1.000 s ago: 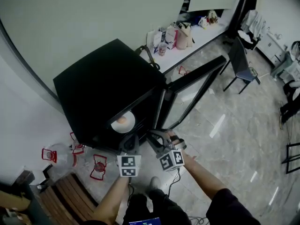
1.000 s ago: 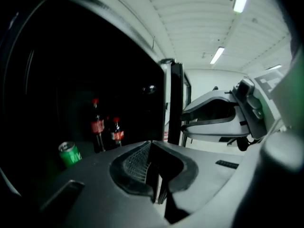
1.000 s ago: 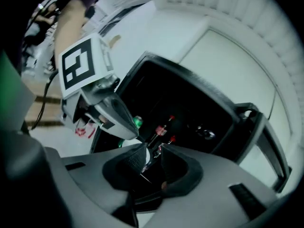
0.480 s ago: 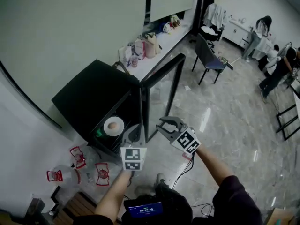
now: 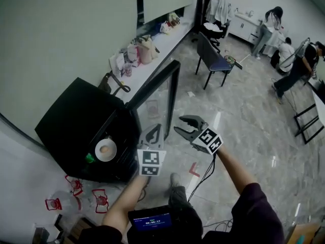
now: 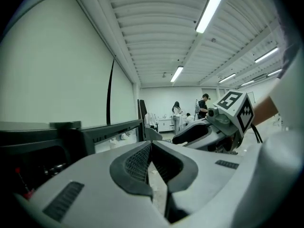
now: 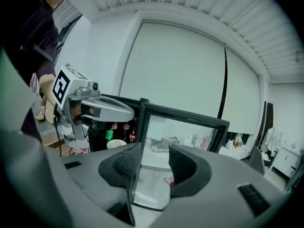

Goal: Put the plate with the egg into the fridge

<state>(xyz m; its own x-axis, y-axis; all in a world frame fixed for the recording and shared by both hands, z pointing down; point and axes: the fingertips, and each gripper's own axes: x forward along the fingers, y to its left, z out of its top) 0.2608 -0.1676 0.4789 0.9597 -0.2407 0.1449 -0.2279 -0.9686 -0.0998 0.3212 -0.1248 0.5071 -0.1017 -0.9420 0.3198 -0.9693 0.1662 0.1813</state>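
Note:
The white plate [image 5: 105, 150] with the egg [image 5: 104, 149] sits on a shelf inside the black fridge [image 5: 71, 121], whose glass door [image 5: 158, 98] stands swung open. The right gripper view also shows the plate [image 7: 116, 144], low in the fridge. Both grippers hang in the air in front of the fridge, apart from it. My left gripper [image 5: 154, 131] is shut with nothing in it, its jaws meeting [image 6: 151, 148]. To its right, my right gripper [image 5: 186, 125] is open; its jaws [image 7: 154, 163] have just been opening, with nothing between them, and the door frame shows beyond the gap.
A green item [image 5: 90, 158] stands in the fridge beside the plate. Clear containers with red labels [image 5: 76, 187] lie on the floor left of the fridge. A counter with bags [image 5: 147, 47], a chair [image 5: 213, 60] and people [image 5: 284, 50] are farther back. A cable [image 5: 205, 174] trails from the right gripper.
Both grippers have drawn back from the fridge front and risen. The right gripper's jaws stand wider apart than before. The plate stays on its shelf.

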